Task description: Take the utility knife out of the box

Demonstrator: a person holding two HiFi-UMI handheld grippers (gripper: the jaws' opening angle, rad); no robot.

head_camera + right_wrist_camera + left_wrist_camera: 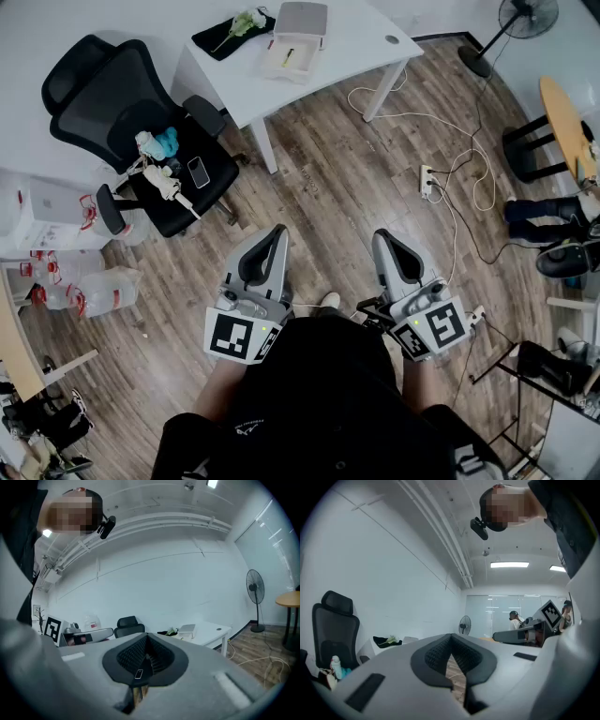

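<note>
White table [361, 42] | box [275, 69] holds utility knife [289, 56] | long axis near-to-far, tip unclear

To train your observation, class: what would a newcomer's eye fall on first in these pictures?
First, the left gripper and right gripper, side by side low in the head view, both shut and empty. Beyond them, across the wood floor, a white table at the top bears an open box; a black office chair stands upper left.
</note>
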